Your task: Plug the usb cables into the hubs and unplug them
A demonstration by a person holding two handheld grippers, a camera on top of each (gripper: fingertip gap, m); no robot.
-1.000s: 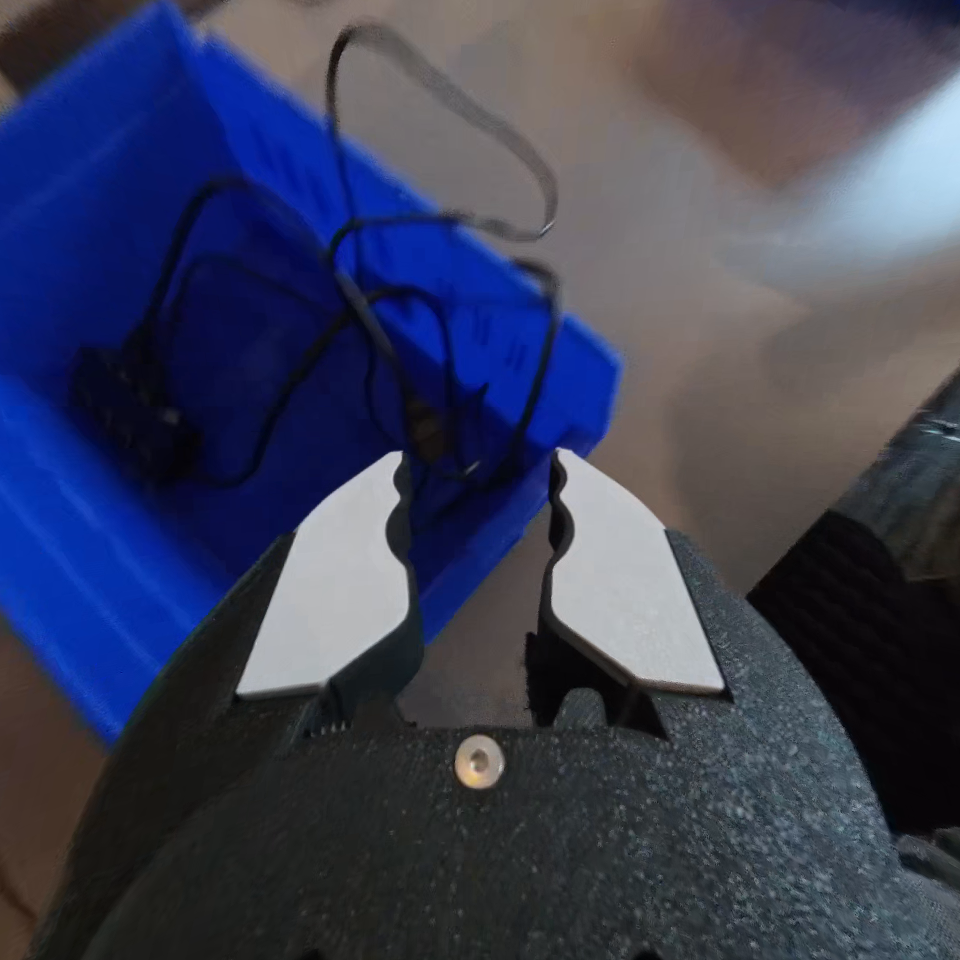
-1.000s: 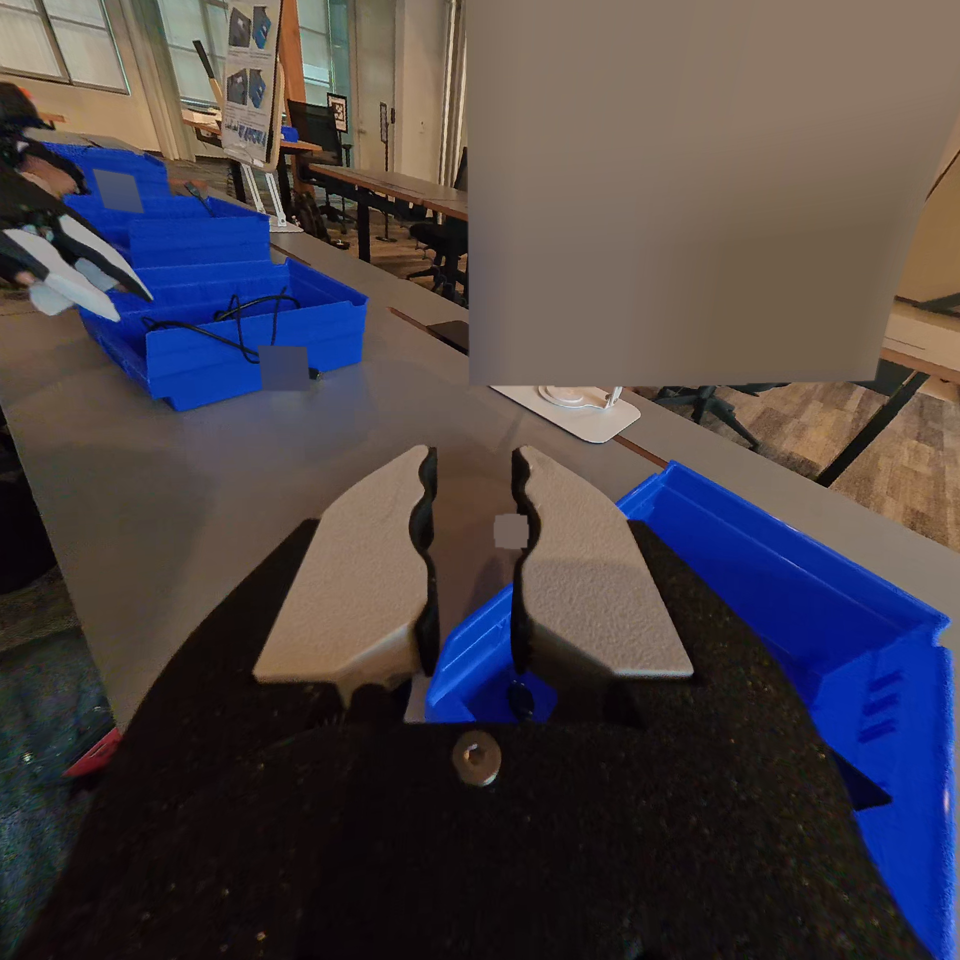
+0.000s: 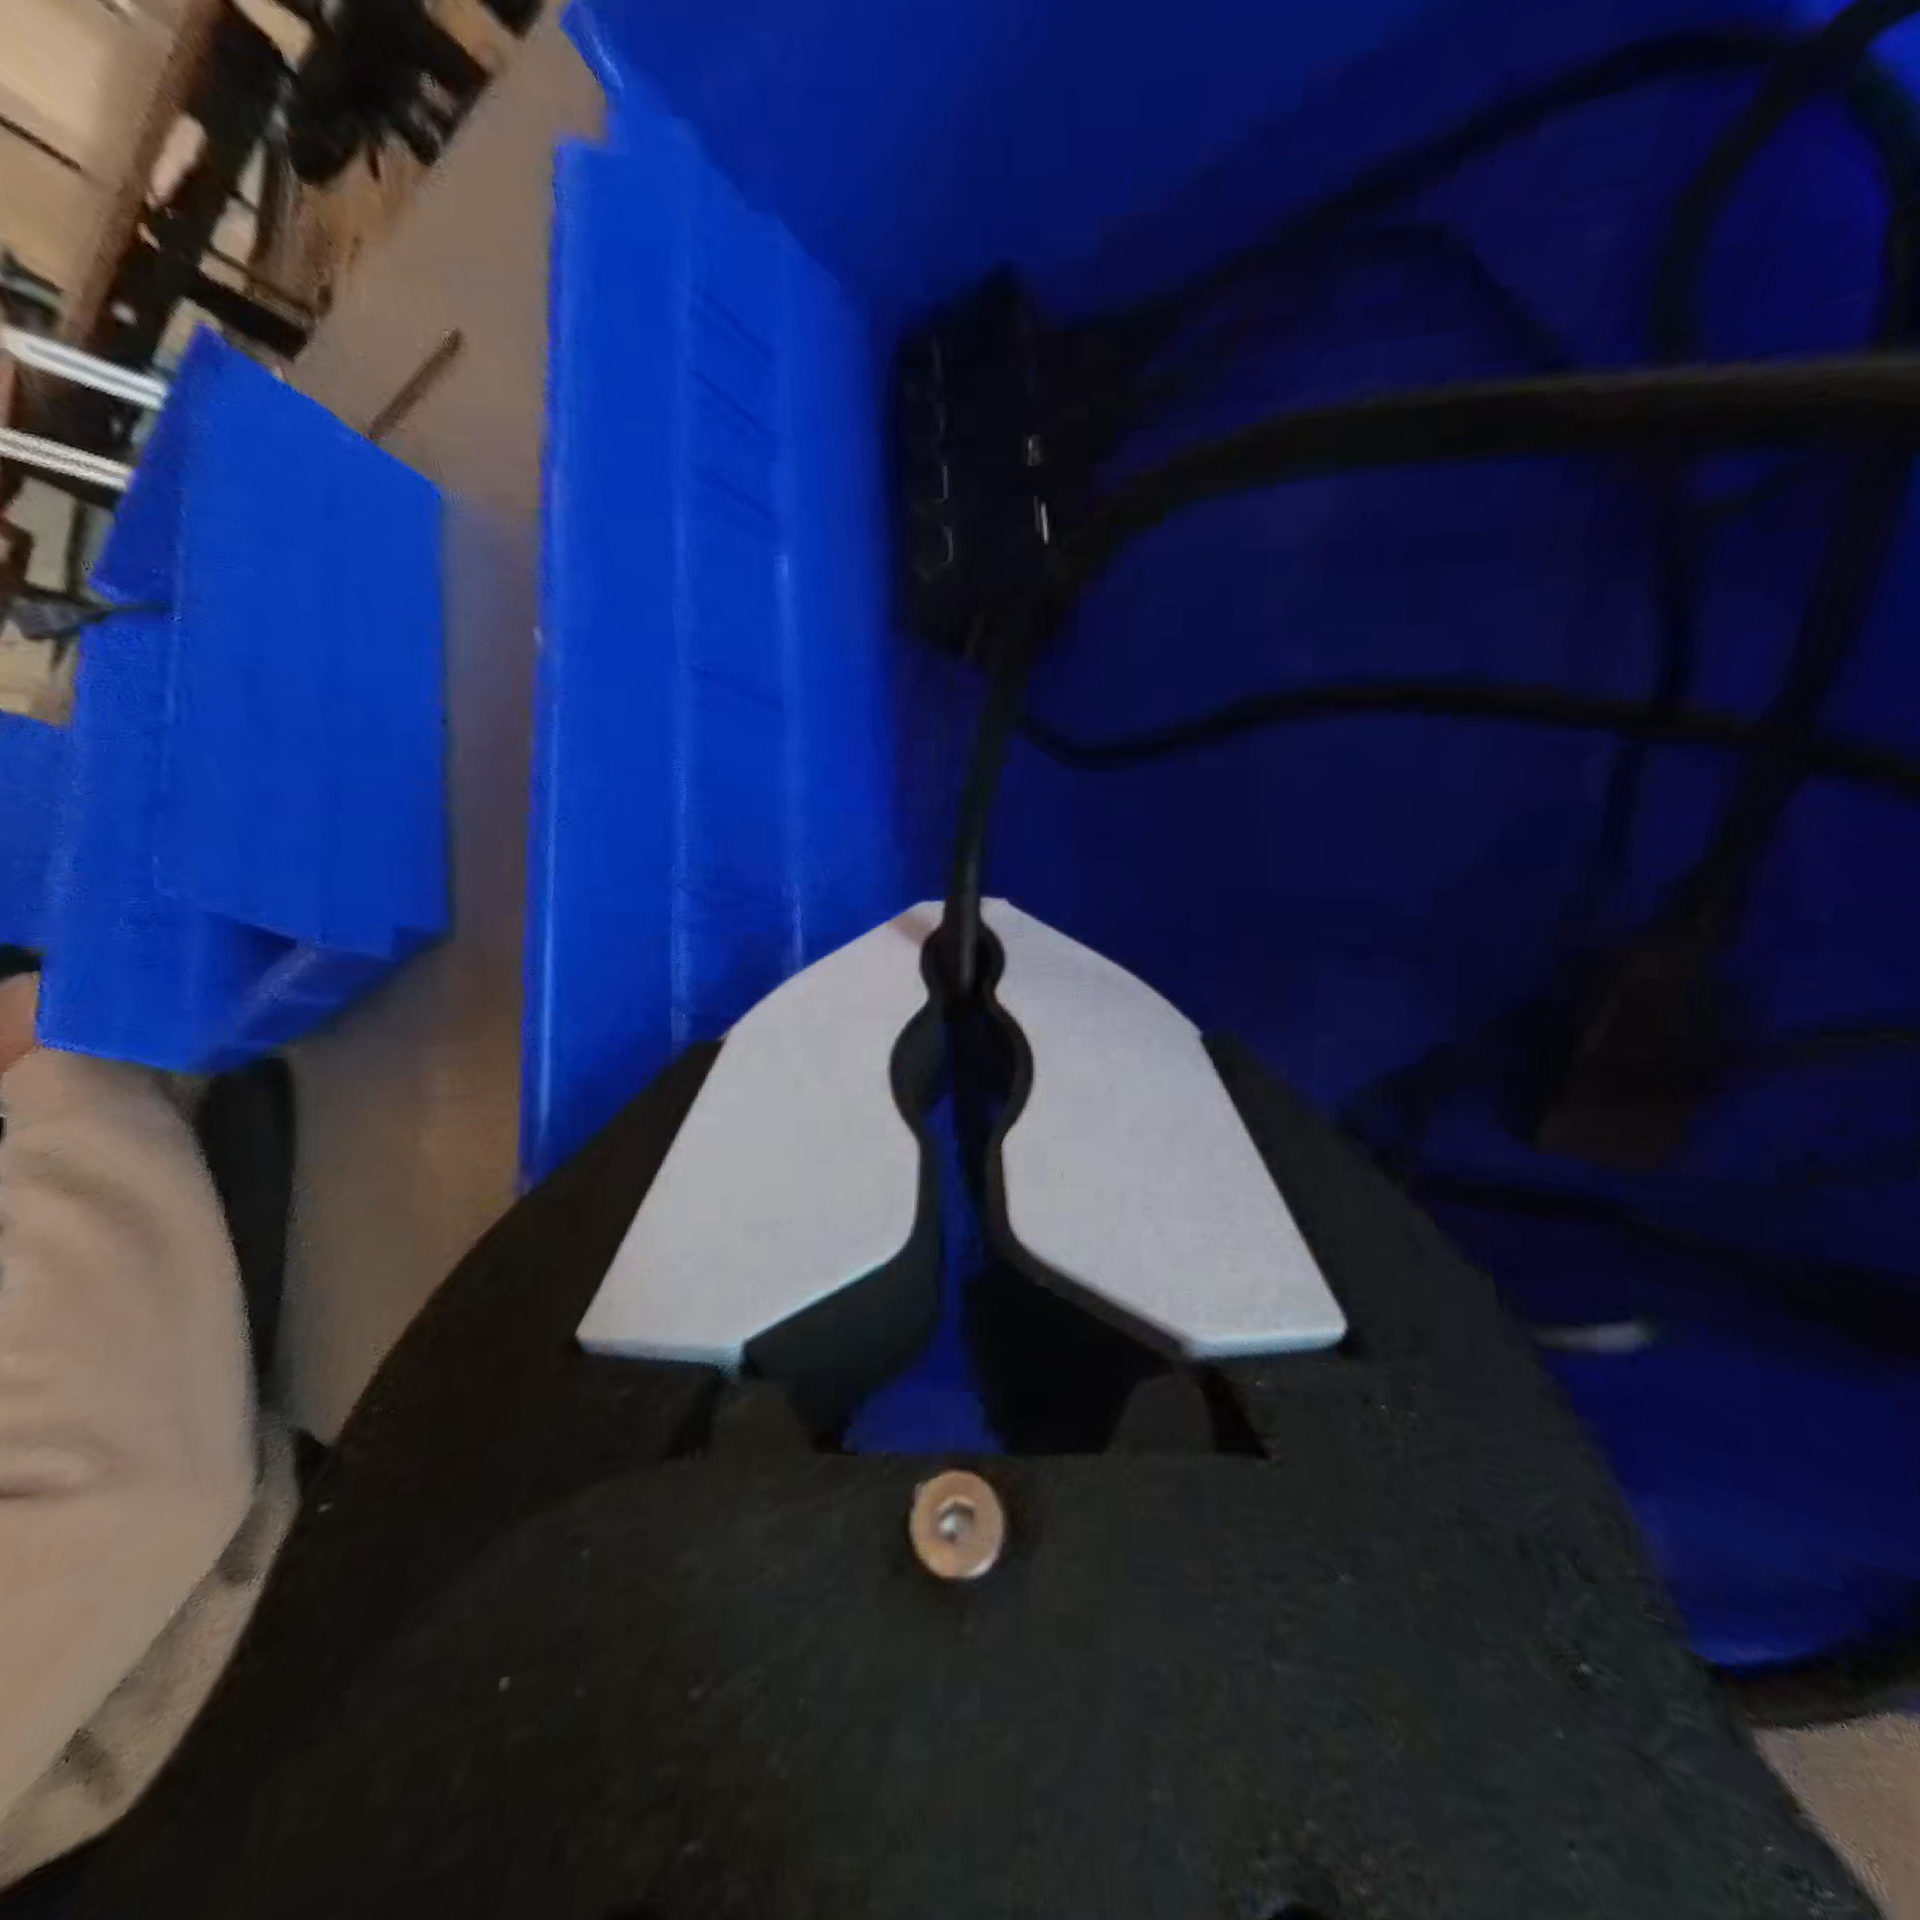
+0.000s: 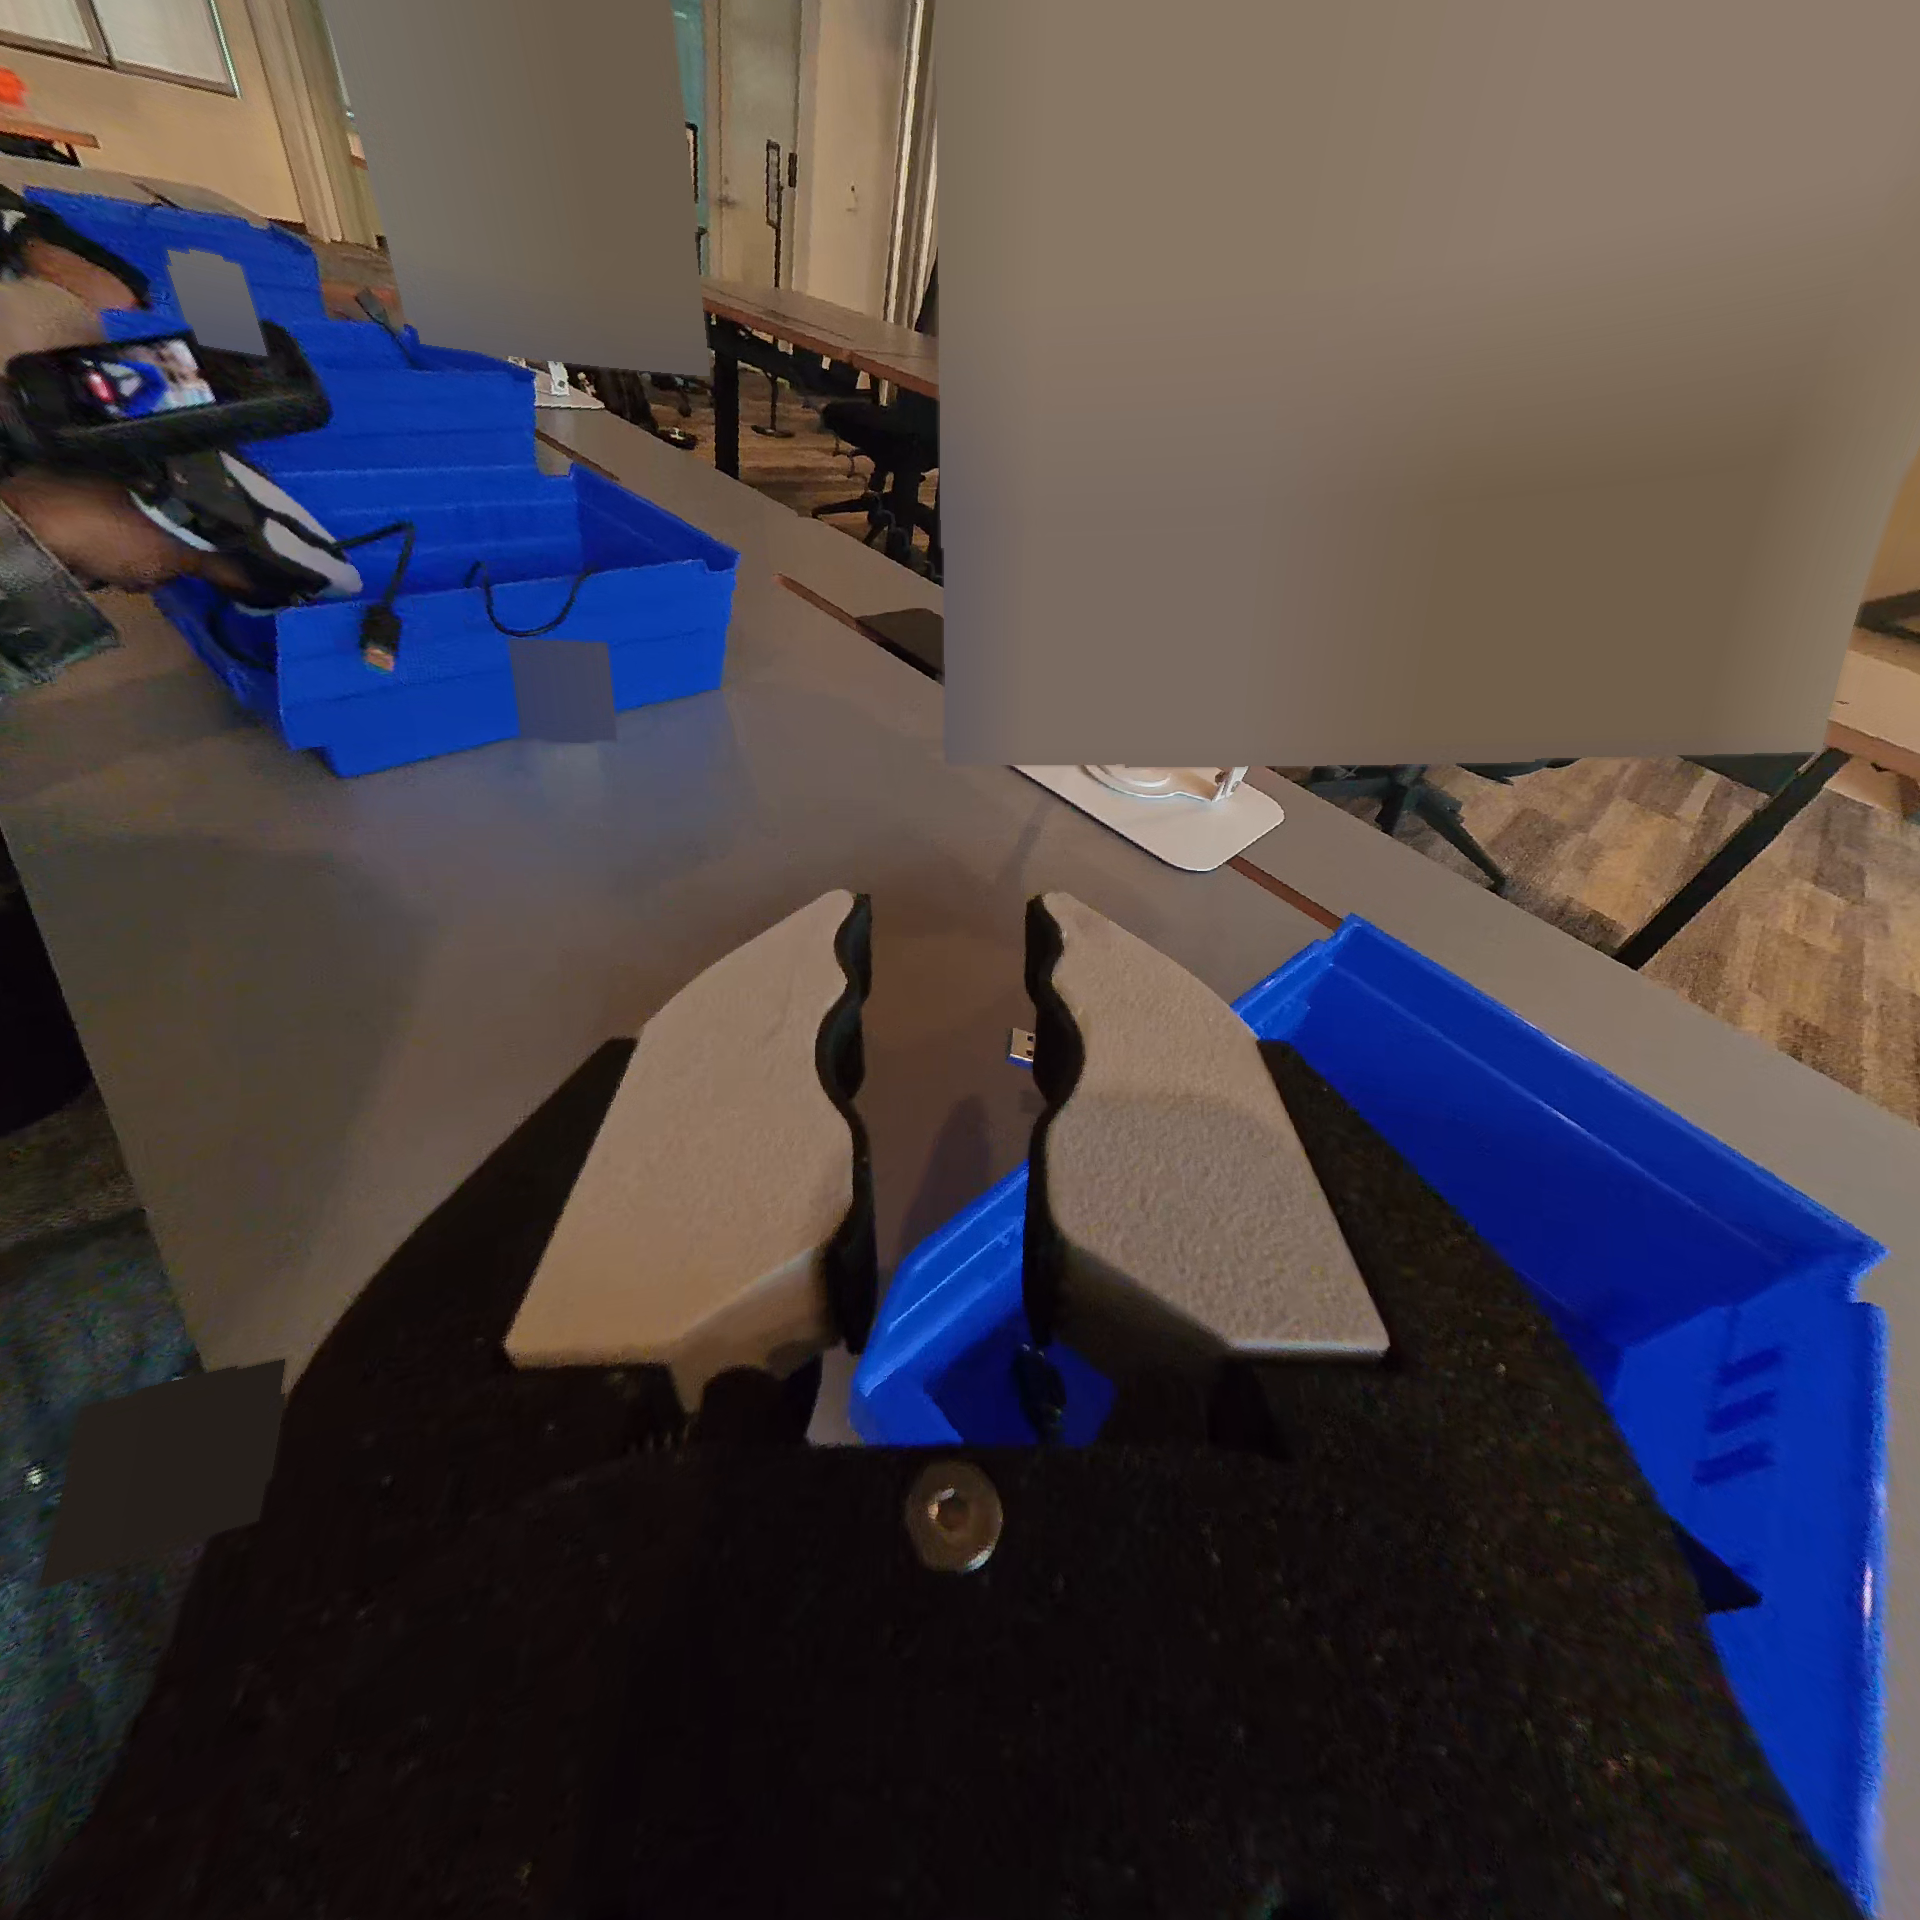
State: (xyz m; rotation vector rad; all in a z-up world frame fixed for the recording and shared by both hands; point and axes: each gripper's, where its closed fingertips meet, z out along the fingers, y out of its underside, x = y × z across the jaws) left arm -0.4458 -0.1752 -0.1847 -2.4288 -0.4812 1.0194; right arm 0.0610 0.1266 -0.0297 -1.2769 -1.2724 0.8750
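The left gripper (image 3: 961, 961) pinches a black cable (image 3: 971, 790) at its fingertips; the hub (image 3: 971, 457) (blurred) lies just beyond. The right gripper (image 4: 945, 925) stands open, a USB plug (image 4: 1023, 1042) between its fingers.

Black cable (image 3: 971, 810), apparently black hub (image 3: 977, 457), blue bin (image 3: 717, 644).

Premises: open-plan office or lab workspace. Long grey tabletop (image 4: 436, 914), further desks (image 4: 831, 332), rolling office chairs (image 4: 883, 447), patterned carpet tiles (image 4: 1766, 914). Blue plastic bins (image 4: 499, 644) sit on the tabletop.
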